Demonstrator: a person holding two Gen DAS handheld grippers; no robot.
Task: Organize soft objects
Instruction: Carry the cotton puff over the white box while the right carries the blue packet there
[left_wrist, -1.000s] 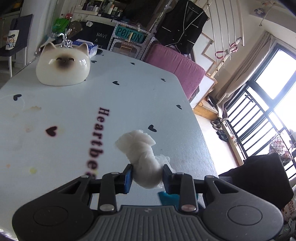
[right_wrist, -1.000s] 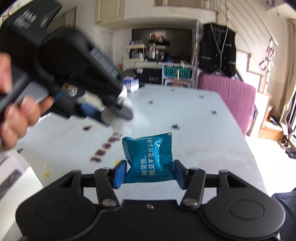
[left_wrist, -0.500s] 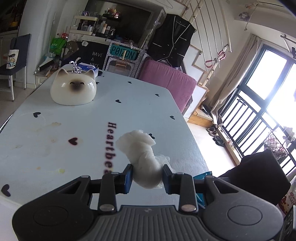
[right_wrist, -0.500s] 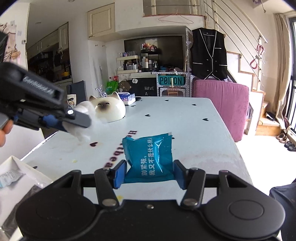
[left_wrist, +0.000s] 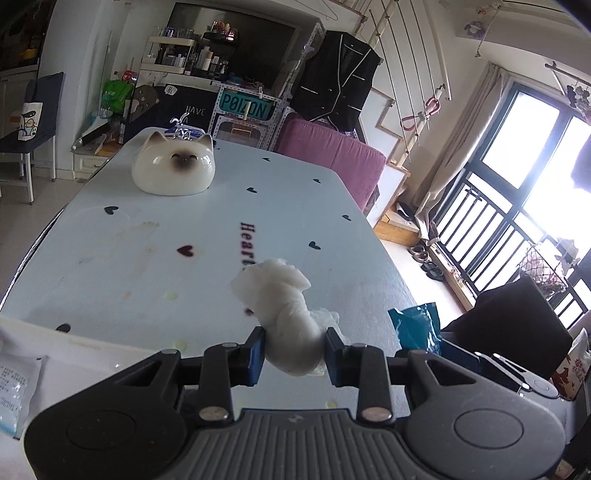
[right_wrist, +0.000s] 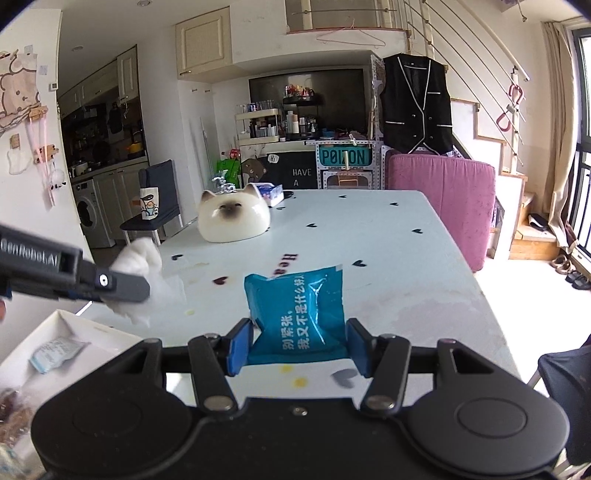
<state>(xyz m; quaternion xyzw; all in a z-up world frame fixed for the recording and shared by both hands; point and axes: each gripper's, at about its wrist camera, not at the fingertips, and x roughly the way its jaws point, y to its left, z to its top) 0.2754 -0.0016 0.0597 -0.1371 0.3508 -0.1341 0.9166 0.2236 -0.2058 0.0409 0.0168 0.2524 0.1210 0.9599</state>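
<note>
White crumpled plastic bag sits pinched between the left gripper's blue pads, held above the near part of the pale table. To its right, the right gripper clamps a blue packet, beside a white box.

cat-shaped ornament | heart-print table | pink sofa | black vest
</note>
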